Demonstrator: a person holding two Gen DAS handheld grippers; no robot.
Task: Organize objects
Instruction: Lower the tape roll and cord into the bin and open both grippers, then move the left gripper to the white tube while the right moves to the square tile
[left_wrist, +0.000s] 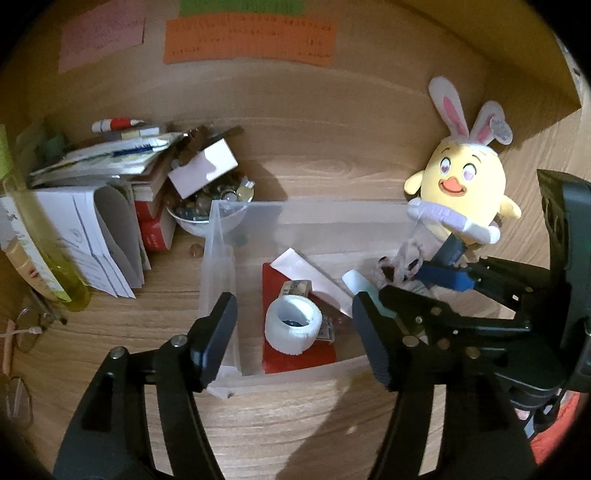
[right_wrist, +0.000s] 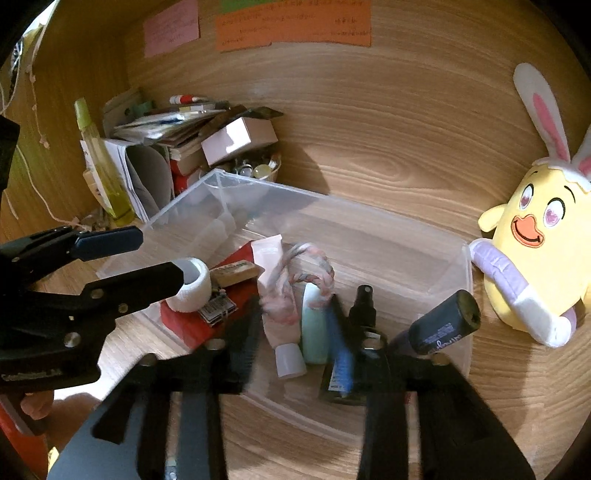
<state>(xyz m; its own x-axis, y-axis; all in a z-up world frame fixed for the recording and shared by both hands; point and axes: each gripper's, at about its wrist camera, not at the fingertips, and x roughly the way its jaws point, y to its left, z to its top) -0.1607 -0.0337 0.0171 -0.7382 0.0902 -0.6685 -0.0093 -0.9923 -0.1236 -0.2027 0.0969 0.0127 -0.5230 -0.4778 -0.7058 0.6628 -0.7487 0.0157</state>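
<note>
Bottle first: the dark bottle (right_wrist: 439, 326) lies propped inside the clear bin (right_wrist: 369, 229), at the bin's right-hand end. In the right wrist view its long axis runs from about 8 o'clock to 2 o'clock. The low end is down among the other toiletries and the flat end is raised against the bin wall, just short of the plush toy (right_wrist: 535, 251) that sits outside on the surface (right_wrist: 295, 435).

The right tool (right_wrist: 314, 332) hangs over the near rim of the bin with its fingers spread and nothing pinched. The bottle sits just outside its right finger, at roughly 2 o'clock from the gap and not within it. Between the fingers lie a black spray bottle (right_wrist: 364, 310) and a blue tube (right_wrist: 341, 362), with a pale tube and a green bottle beside them, none of them pressed by the pads.

The left tool (left_wrist: 295, 325) is released too. Its left finger is outside the bin's left wall, its right finger is inside, and a white tape roll (left_wrist: 293, 326) lies beneath the gap, untouched.

The right hand is clearly the nearer one to the bottle. If the bottle is to be laid flat or regripped, that tool would, I judge, need to shift toward 2 o'clock. It would also need to close across the 8-to-2 axis rather than along it. The raised end looks likely to slide on the smooth wall.
</note>
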